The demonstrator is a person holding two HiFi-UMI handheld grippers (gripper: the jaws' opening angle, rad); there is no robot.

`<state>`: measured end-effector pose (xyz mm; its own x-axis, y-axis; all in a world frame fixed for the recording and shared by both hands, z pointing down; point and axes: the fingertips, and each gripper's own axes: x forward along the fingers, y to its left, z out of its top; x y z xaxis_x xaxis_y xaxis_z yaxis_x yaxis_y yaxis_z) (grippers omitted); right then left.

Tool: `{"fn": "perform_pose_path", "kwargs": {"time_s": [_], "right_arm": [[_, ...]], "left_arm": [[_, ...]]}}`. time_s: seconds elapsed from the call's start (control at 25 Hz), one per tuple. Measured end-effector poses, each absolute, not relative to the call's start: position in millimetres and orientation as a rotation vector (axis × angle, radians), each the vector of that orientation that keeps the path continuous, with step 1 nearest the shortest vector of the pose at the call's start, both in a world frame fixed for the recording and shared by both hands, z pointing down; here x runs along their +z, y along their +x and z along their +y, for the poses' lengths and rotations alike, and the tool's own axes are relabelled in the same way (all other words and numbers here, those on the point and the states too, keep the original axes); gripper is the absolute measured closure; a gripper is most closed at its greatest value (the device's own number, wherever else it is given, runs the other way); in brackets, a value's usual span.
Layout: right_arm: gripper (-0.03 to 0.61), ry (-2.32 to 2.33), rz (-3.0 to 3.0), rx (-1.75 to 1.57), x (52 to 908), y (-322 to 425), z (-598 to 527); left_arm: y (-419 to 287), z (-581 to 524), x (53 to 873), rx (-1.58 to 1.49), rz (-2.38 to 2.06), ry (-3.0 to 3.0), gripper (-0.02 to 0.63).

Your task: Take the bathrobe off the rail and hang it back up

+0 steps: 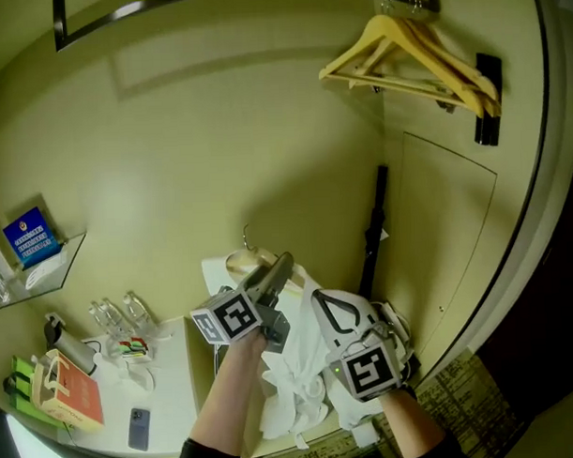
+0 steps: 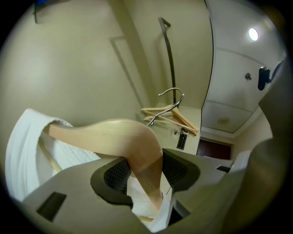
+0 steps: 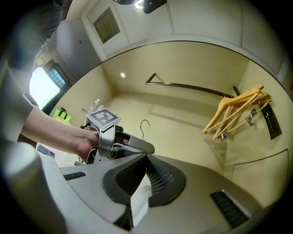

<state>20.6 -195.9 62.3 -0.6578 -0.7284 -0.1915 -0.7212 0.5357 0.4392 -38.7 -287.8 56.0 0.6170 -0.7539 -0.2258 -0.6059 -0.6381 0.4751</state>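
We hold the left gripper partway open, its black dimpled pads clamped on the neck of a wooden hanger; the wood is pale, smooth and glossy, and it curves away broad and rounded towards nine o'clock in the left gripper view. The bathrobe hangs from that hanger as a soft, crumpled white bundle, low at six o'clock in the head view, off the rail and well below it. The right gripper has its jaws drawn together on a thin fold of the same white cloth, which stands up between the ribbed pads. Both grippers sit close side by side; the left one's marker cube shows at nine o'clock in the right gripper view, with a bare hand round its handle. The rail is a slim dark metal bar across the top of the cream alcove; spare hangers of angular light wood cluster on it at two o'clock in the head view. A white counter lies at eight o'clock, with a dark phone flat on it.
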Motion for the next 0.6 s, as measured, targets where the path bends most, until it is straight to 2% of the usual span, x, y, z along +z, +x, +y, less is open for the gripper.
{"fn": "perform_pose_path", "kwargs": {"time_s": [0.6], "right_arm": [[0.558, 1.371, -2.784, -1.085, -104.4, -9.5, -193.7]], "left_arm": [[-62.3, -293.1, -156.2, -0.655, -1.092, 2.633, 0.411]]}}
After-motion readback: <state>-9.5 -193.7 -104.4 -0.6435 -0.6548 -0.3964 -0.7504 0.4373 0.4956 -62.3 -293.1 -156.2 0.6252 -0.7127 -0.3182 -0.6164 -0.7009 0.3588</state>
